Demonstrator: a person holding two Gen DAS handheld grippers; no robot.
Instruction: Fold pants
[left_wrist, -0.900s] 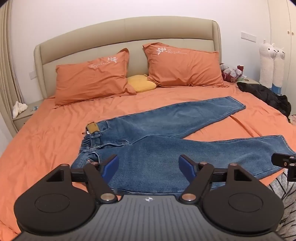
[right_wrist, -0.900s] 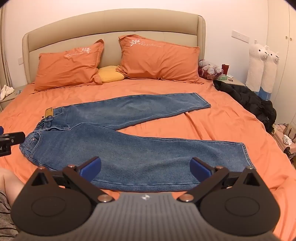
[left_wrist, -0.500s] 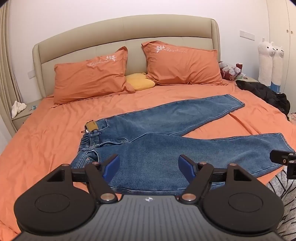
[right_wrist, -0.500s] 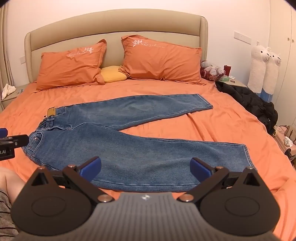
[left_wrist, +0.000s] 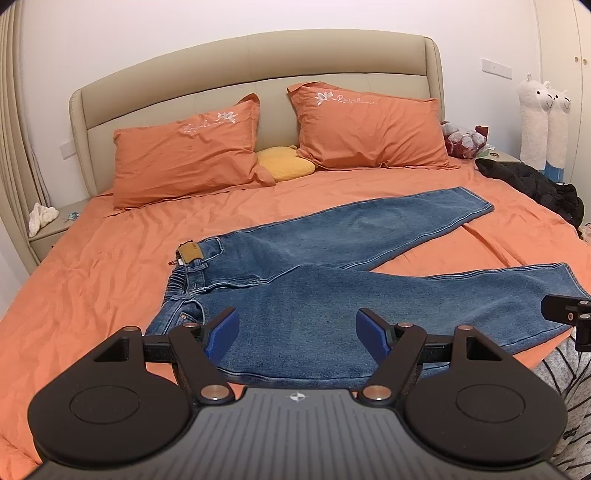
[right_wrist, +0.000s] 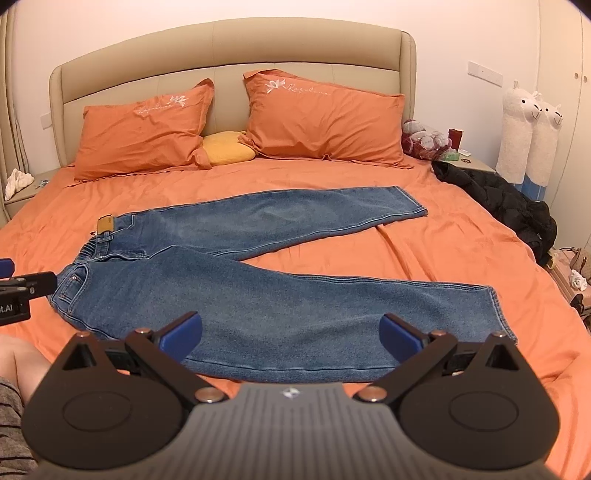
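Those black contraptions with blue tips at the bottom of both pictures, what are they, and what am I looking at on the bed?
They are hand-held grippers, one in each of a person's hands, each carrying a wide-angle camera that looks along its two fingers. One picture comes from the left gripper, the other from the right gripper, so both show the same bed from slightly different spots. Both stand open and hold nothing. On the orange bedsheet lies a pair of blue denim jeans, flat and unfolded, legs spread apart, waistband towards the left. Behind are two orange pillows, a small yellow cushion and, on the bed's right edge, a black jacket.
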